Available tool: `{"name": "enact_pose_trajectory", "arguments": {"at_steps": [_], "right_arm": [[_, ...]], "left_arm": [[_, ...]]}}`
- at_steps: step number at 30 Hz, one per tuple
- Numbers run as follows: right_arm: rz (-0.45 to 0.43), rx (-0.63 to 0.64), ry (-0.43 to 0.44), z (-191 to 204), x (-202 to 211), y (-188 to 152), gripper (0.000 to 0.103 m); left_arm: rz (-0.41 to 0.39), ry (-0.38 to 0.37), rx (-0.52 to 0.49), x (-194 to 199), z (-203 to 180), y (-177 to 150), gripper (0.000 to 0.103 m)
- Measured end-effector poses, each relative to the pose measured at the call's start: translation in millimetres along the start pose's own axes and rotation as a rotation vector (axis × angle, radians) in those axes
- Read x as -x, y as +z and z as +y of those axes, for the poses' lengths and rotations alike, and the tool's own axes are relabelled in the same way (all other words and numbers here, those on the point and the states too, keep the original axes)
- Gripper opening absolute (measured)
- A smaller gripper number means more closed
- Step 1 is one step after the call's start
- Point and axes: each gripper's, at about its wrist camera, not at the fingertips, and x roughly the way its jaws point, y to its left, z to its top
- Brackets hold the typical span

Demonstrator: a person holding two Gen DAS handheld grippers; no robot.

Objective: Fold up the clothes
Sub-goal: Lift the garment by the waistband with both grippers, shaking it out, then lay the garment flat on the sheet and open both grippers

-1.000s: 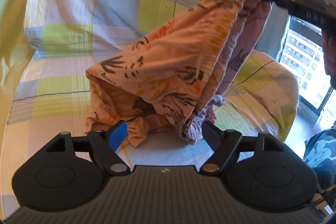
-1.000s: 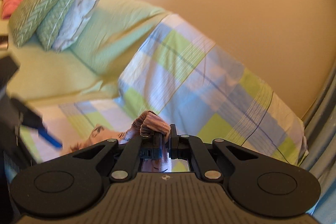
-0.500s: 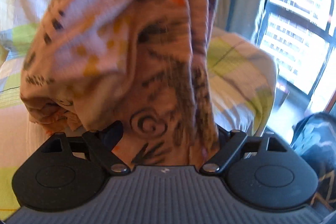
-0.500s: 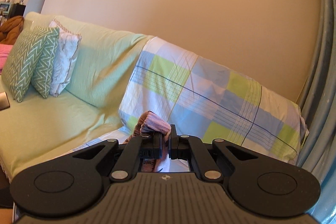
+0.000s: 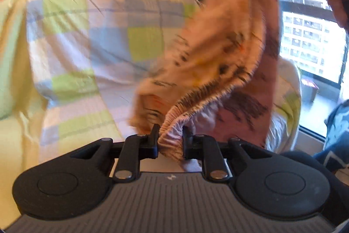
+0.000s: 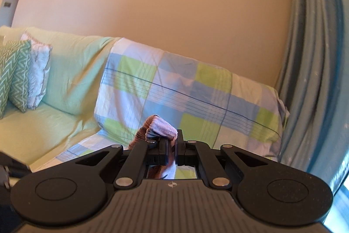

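A pink patterned garment [image 5: 218, 54] with dark and orange prints hangs in the air in front of the sofa. My left gripper [image 5: 170, 139] is shut on its gathered elastic waistband [image 5: 174, 137]. From there the cloth stretches up to the top right, where the other tool shows as a dark blur. In the right wrist view my right gripper [image 6: 173, 145] is shut on a bunched bit of the same garment [image 6: 160, 128], held high above the seat. Most of the cloth is hidden below that camera.
A sofa with a blue, green and white checked cover [image 6: 185, 93] and a pale green cover [image 6: 65, 71] stands against a beige wall. Cushions [image 6: 19, 75] lean at its left end. A grey-green curtain [image 6: 314, 58] and a bright window [image 5: 309, 36] lie to the right.
My left gripper went from open beside the hanging garment to shut on its waistband. The right gripper has risen with its corner, lifting the garment off the sofa.
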Motion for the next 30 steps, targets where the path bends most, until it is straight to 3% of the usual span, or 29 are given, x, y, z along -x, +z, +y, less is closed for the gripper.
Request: {"name": "enact_pose_trajectory", "arguments": {"at_steps": [8, 11, 14, 20, 22, 24, 25, 26, 30], "right_arm": [[-0.106, -0.023, -0.068, -22, 43, 22, 0.002], [-0.119, -0.009, -0.085, -32, 32, 32, 0.002], [-0.079, -0.013, -0.084, -45, -16, 31, 0.002], [0.086, -0.086, -0.057, -69, -175, -16, 0.002], [0.147, -0.120, -0.060, -90, -234, -43, 0.003], [0.231, -0.160, -0.064, -108, -290, -79, 0.018], [0.284, -0.188, -0.064, -113, -315, -99, 0.026], [0.337, -0.216, -0.065, -118, -339, -119, 0.027], [0.384, -0.275, -0.029, -117, -338, -173, 0.027]], "left_arm": [[-0.223, 0.145, -0.125, 83, 58, 111, 0.014], [-0.239, 0.151, -0.193, 75, 61, 152, 0.014], [-0.199, 0.159, -0.236, 31, 69, 173, 0.015], [-0.037, 0.151, -0.210, -132, 113, 147, 0.015], [0.017, 0.170, -0.182, -195, 129, 130, 0.022], [0.094, 0.173, -0.081, -252, 152, 105, 0.041], [0.135, 0.169, -0.016, -275, 165, 91, 0.044], [0.175, 0.165, 0.050, -298, 177, 77, 0.044], [0.222, 0.142, 0.157, -300, 200, 30, 0.047]]}}
